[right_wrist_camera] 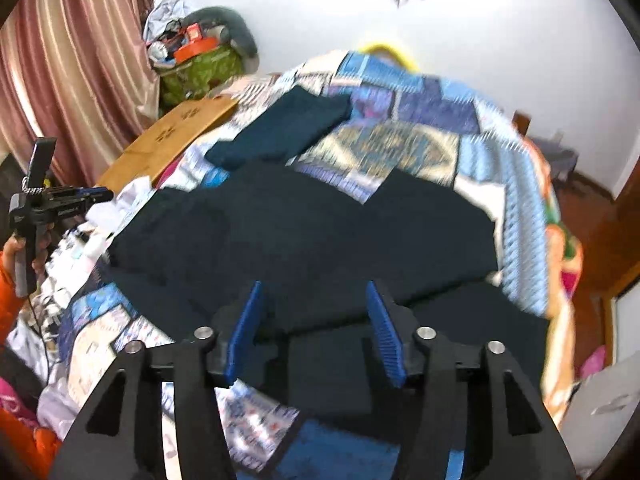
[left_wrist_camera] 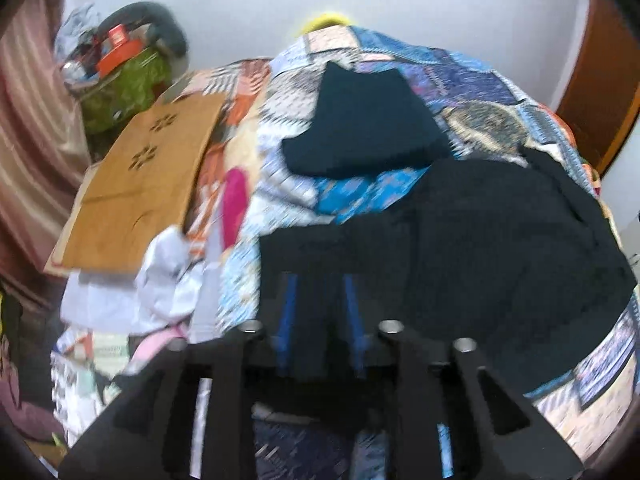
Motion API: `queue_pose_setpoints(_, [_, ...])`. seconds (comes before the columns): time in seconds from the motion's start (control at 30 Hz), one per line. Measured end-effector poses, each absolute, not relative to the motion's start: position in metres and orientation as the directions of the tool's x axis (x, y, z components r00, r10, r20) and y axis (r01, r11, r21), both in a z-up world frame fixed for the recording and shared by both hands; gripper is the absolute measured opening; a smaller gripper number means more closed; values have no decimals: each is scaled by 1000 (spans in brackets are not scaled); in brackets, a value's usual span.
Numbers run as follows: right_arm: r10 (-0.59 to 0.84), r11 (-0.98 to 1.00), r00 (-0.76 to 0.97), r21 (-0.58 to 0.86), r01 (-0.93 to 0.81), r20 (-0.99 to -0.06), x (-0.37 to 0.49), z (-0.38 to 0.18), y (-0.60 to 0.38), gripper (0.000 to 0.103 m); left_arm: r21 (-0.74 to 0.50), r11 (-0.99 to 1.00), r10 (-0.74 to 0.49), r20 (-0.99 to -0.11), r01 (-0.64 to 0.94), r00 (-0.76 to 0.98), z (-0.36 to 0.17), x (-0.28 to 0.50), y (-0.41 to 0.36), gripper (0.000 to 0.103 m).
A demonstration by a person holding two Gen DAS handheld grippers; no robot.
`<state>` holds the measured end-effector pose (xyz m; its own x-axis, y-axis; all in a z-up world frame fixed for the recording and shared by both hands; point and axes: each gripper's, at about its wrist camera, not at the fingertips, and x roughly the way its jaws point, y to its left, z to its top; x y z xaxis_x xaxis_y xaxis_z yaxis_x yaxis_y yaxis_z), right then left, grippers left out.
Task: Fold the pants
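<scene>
Item: dark navy cloth pants (right_wrist_camera: pixel 304 232), spread flat across the near edge of the patchwork-quilted bed (right_wrist_camera: pixel 404 148), long axis crosswise.

Right gripper (right_wrist_camera: pixel 316 320): jaws half apart, empty, directly over the fabric.

Left gripper (left_wrist_camera: pixel 320 312): jaws narrowly parted, empty, above the pants' left end.

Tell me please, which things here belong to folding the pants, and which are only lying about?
Belong to the job:
- dark pants spread on the patchwork quilt
- left gripper, open
- right gripper, open

Only lying about:
- folded dark garment
- wooden board
- green bag
- white clothes
</scene>
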<state>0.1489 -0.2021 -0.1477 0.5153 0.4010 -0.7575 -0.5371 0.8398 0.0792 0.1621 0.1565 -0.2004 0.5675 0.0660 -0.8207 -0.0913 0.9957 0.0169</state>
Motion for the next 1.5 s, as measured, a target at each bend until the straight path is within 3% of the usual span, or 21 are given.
queue_pose_setpoints(0.1, [380, 843, 534, 46, -536, -755, 172, -148, -196, 55, 3, 998, 40, -814, -65, 580, -194, 188, 139, 56])
queue_pose_setpoints(0.3, [358, 871, 494, 92, -483, -793, 238, -173, -189, 55, -9, 1000, 2, -806, -16, 592, -187, 240, 107, 69])
queue_pose_setpoints(0.67, [333, 907, 358, 193, -374, -873, 334, -240, -182, 54, 29, 998, -8, -846, 61, 533, -231, 308, 66, 74])
queue_pose_setpoints(0.8, [271, 907, 361, 111, -407, -892, 337, -257, -170, 34, 17, 997, -19, -872, 69, 489, -251, 321, 62, 74])
queue_pose_setpoints(0.87, [270, 902, 361, 104, -418, -893, 335, -257, -170, 16, 12, 997, -22, -883, 71, 468, -259, 325, 61, 74])
queue_pose_setpoints(0.97, [278, 900, 363, 109, -422, -889, 331, -251, -174, 5, 13, 997, -22, -892, 74, 451, -265, 326, 56, 74])
queue_pose_setpoints(1.37, [320, 934, 564, 152, -324, -761, 266, -151, -267, 3, 37, 995, -11, -890, 97, 456, -235, 303, 43, 75])
queue_pose_setpoints(1.5, [297, 948, 624, 143, -285, -722, 235, -124, -302, 3, 27, 991, -38, -878, 128, 478, -216, 290, 25, 83])
